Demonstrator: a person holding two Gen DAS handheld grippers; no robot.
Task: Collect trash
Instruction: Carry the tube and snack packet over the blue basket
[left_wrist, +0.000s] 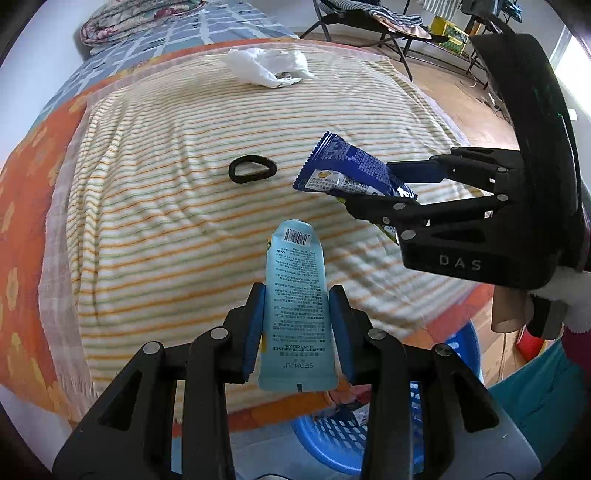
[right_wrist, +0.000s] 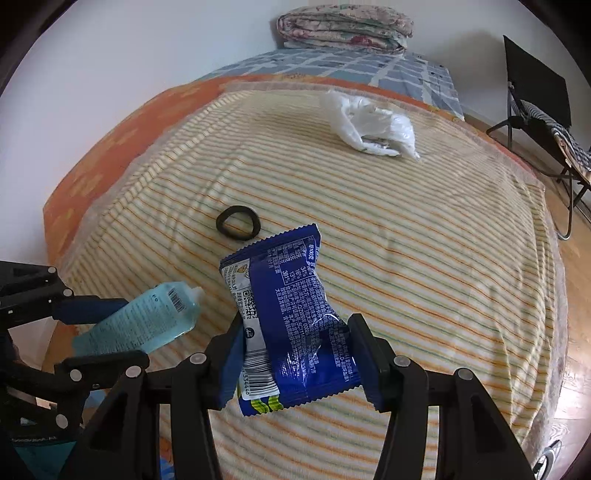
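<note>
Left gripper (left_wrist: 297, 325) clamped on pale blue plastic hand-cream tube (left_wrist: 295, 295); right gripper (right_wrist: 295, 358) pinching crinkled dark blue foil snack wrapper (right_wrist: 291, 317), above striped cream blanket (right_wrist: 406, 258).

Pale blue tube (left_wrist: 295, 314) and crumpled blue wrapper (right_wrist: 295, 325) held above striped blanket (right_wrist: 406, 240).

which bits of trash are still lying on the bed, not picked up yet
Two: the crumpled white plastic bag near the far edge of the striped blanket, and the black ring-shaped band mid-blanket. The light blue tube and blue snack wrapper are gripped.
</note>
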